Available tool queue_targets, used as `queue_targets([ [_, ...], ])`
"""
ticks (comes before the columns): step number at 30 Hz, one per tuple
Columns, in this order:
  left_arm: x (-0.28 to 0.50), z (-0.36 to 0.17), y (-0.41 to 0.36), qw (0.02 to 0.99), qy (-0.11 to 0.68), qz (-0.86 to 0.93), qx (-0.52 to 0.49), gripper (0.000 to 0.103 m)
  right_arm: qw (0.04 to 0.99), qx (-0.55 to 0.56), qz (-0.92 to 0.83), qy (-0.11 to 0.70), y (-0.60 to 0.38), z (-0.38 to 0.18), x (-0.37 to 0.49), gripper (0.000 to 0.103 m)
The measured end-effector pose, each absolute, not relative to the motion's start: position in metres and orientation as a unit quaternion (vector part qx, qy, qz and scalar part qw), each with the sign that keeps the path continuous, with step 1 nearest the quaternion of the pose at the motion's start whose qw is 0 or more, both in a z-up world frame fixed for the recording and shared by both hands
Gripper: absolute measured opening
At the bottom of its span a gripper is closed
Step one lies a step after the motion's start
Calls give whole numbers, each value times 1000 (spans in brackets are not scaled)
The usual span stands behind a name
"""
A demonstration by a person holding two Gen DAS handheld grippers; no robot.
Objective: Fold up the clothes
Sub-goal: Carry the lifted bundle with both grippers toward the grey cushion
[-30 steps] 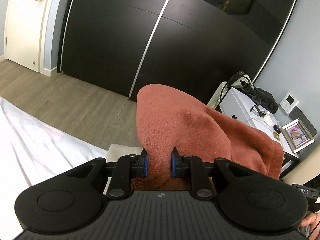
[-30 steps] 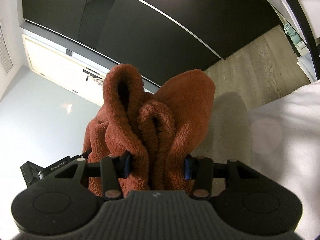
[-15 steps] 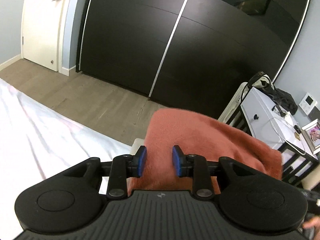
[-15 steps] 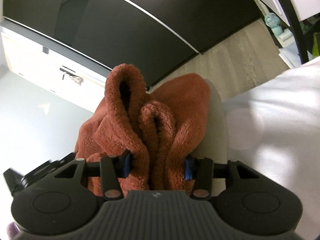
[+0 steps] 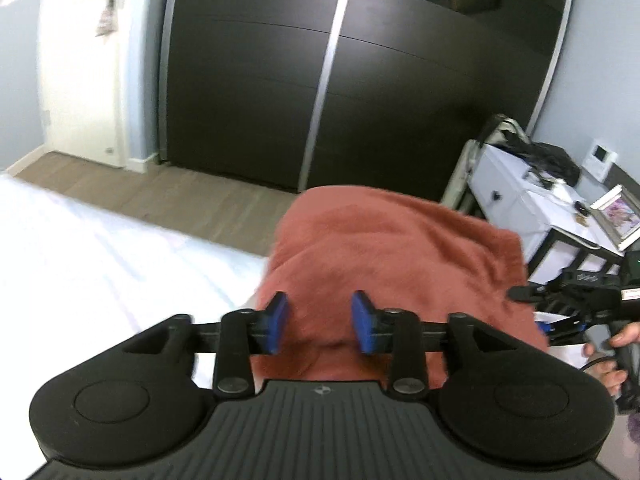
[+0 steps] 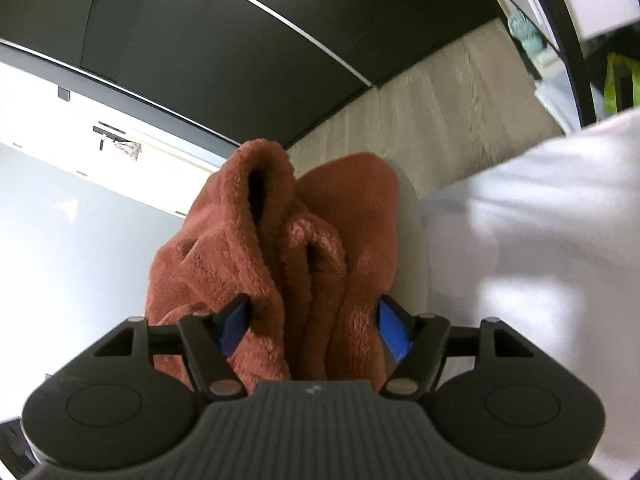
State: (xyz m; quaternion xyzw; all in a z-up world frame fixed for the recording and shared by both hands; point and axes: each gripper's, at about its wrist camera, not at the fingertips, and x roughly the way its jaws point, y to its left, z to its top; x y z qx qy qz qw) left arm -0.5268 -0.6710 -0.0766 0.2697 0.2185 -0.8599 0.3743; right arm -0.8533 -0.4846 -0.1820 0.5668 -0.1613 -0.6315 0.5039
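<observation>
A rust-red fleece garment [image 5: 392, 248] lies folded on the white bed [image 5: 100, 264]. In the left wrist view my left gripper [image 5: 320, 326] hovers at its near edge. Its jaws are opening, and the blue pads [image 5: 276, 322] stand apart from the fleece that shows between them. In the right wrist view the bunched folds of the garment [image 6: 296, 264] fill the gap of my right gripper [image 6: 314, 328]. Those jaws are opening too, and both blue pad faces [image 6: 394, 332] show clear of the cloth. The left wrist view also catches the right gripper [image 5: 580, 292] at the garment's right end, held by a hand [image 5: 612, 344].
A black sliding wardrobe [image 5: 360, 80] fills the far wall, with a white door [image 5: 80, 60] to its left. Wooden floor [image 5: 180, 196] runs between wardrobe and bed. A white bedside cabinet [image 5: 520, 200] carrying a photo frame [image 5: 620, 216] stands right of the garment.
Both grippers were shut on the fleece and have widened off it. The garment has sunk lower onto the bed, and the left wrist view has swung, showing more bed and door.
</observation>
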Motion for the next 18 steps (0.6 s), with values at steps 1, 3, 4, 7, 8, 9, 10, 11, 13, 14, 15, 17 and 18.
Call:
queue_targets([
  [1,-520,-81,-669,381,217,-855,277,48,505,569,-628,-164,-483,-183,-852,73],
  [3,-511,-90,-669,387,218,-845,298,48,506,573,-623,-167,-478,-184,-848,74],
  [4,-509,-95,-669,387,220,-841,308,48,506,573,-622,-168,-475,-182,-844,74],
  [7,-513,-108,-676,386,237,-836,310,48,506,575,-620,-171,-466,-178,-835,75],
  [8,-515,-112,-681,386,247,-835,303,48,506,574,-621,-173,-465,-178,-834,75],
  [9,-518,-117,-685,387,258,-834,297,48,505,573,-621,-174,-463,-177,-832,76],
  [10,-521,-121,-691,388,268,-832,292,48,504,573,-621,-176,-462,-176,-831,79],
  [11,-524,-124,-695,386,274,-833,288,48,505,573,-621,-176,-461,-175,-829,80],
  [13,-532,-129,-702,378,274,-836,288,48,505,574,-621,-174,-461,-176,-826,82],
  [14,-535,-131,-706,375,277,-835,291,40,505,575,-621,-172,-462,-177,-824,82],
  [15,-537,-133,-711,374,287,-832,293,26,503,577,-621,-170,-465,-179,-823,81],
  [17,-539,-127,-713,374,274,-837,290,17,507,571,-624,-166,-468,-178,-821,57],
  [18,-538,-122,-712,375,258,-843,287,15,512,559,-631,-161,-469,-172,-820,52],
])
